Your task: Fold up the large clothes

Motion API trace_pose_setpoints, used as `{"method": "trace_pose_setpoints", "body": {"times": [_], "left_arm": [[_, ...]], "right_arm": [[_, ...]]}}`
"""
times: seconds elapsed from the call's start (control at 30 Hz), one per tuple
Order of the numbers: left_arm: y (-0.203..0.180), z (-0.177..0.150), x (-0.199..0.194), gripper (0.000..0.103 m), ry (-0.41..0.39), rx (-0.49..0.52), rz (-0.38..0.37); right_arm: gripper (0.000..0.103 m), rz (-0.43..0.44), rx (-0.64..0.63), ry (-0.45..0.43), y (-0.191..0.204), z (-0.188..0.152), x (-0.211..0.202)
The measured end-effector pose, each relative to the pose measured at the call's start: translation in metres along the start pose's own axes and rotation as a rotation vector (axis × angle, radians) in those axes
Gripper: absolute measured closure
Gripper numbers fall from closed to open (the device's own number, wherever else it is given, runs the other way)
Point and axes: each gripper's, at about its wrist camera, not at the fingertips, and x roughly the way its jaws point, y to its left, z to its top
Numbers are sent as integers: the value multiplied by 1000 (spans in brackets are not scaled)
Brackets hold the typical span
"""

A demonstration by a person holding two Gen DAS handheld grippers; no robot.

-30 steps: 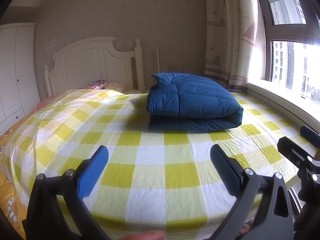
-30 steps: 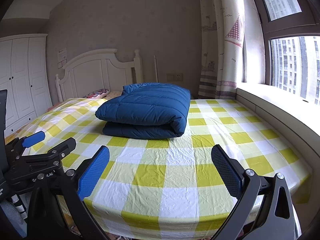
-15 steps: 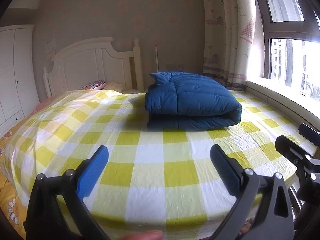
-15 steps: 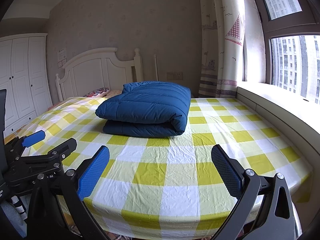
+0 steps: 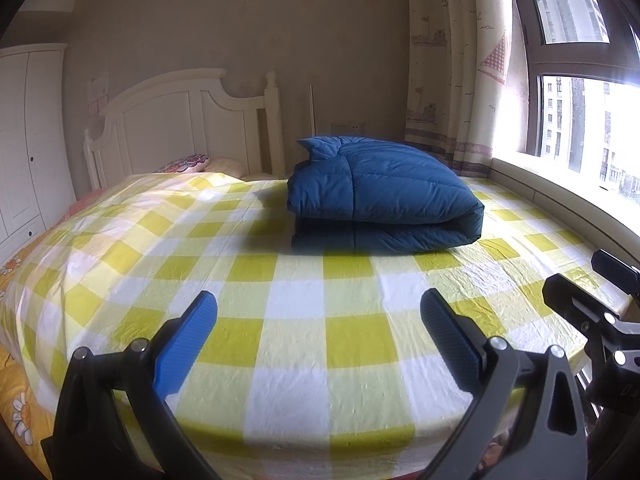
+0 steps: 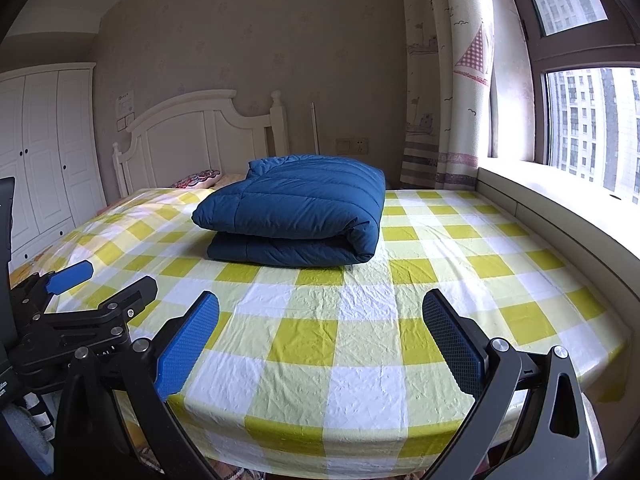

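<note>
A blue padded garment (image 5: 380, 196) lies folded in a thick bundle on the yellow and white checked bed (image 5: 296, 320), towards the far side. It also shows in the right wrist view (image 6: 296, 210). My left gripper (image 5: 318, 312) is open and empty, held above the bed's near edge, well short of the garment. My right gripper (image 6: 320, 312) is open and empty too, at the same near edge. The left gripper shows at the left of the right wrist view (image 6: 100, 288).
A white headboard (image 5: 184, 128) and a patterned pillow (image 5: 184, 162) stand at the far end. A white wardrobe (image 6: 44, 152) is at the left. A window ledge (image 6: 560, 200) and curtain (image 6: 448, 72) run along the right.
Both views have shifted very slightly; the garment stays folded in the same place and both grippers stay open.
</note>
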Motion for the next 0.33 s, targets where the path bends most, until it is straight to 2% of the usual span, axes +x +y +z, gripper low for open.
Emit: {"method": "trace_pose_setpoints", "body": {"times": [0.07,0.1,0.17,0.2,0.27,0.33], "left_arm": [[1,1,8,2,17,43,17],[7,6,19,2,50,54,-4],[38,22,49,2,153,14,-47],[64,34,68,2,198,-36,-50],[128,61,107,2,267,-139,11],[200,94,147,2,315,-189,142]], "right_arm": [[5,5,-6,13,-1,0,5],[5,7,-10,21,-4,1,7],[5,1,-17,40,-16,10,14],[5,-16,-22,51,-29,19,18],[5,-87,3,65,-70,44,25],[5,-195,70,64,-134,74,27]]}}
